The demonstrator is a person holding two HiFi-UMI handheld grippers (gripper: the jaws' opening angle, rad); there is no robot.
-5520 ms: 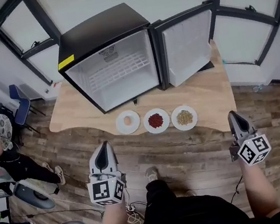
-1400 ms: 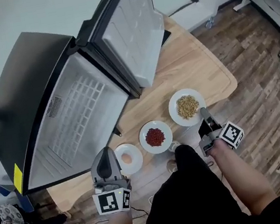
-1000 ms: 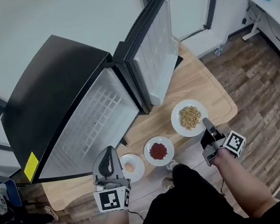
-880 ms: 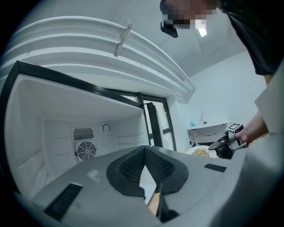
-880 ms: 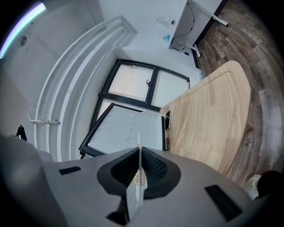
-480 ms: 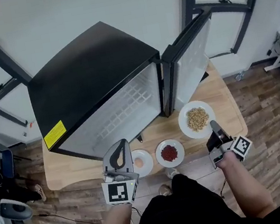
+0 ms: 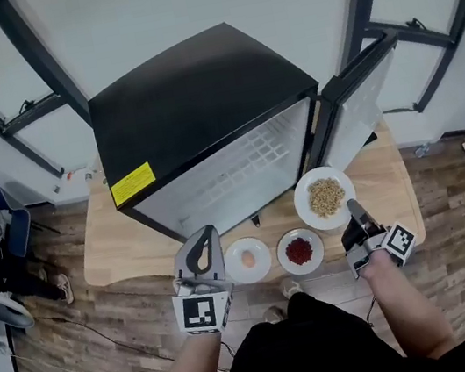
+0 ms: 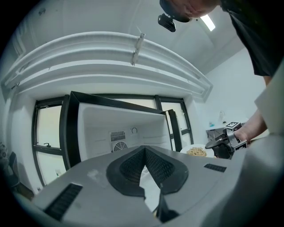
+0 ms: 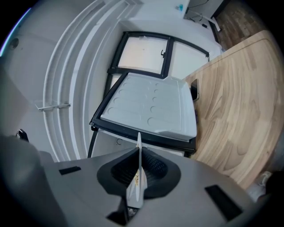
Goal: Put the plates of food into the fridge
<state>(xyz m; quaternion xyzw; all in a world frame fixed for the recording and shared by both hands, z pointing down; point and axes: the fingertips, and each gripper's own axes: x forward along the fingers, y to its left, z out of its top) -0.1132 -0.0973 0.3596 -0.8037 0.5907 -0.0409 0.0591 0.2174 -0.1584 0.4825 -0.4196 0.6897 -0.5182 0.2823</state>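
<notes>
On a wooden table [image 7: 122,240] in a windowed room, a black fridge [image 7: 190,99] is seen with its door wide and no plate inside. The plate of grains [image 7: 324,197] is clamped by its rim in the right gripper [image 7: 352,207], just before the fridge door, so the first transfer is judged only begun. The egg plate [image 7: 247,260] and the plate of red beans [image 7: 299,251] are left in front of the fridge, near the left gripper [image 7: 203,235], whose jaws are drawn together on nothing.

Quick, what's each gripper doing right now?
Left gripper: closed, holding nothing.
Right gripper: closed on the rim of the grain plate.
</notes>
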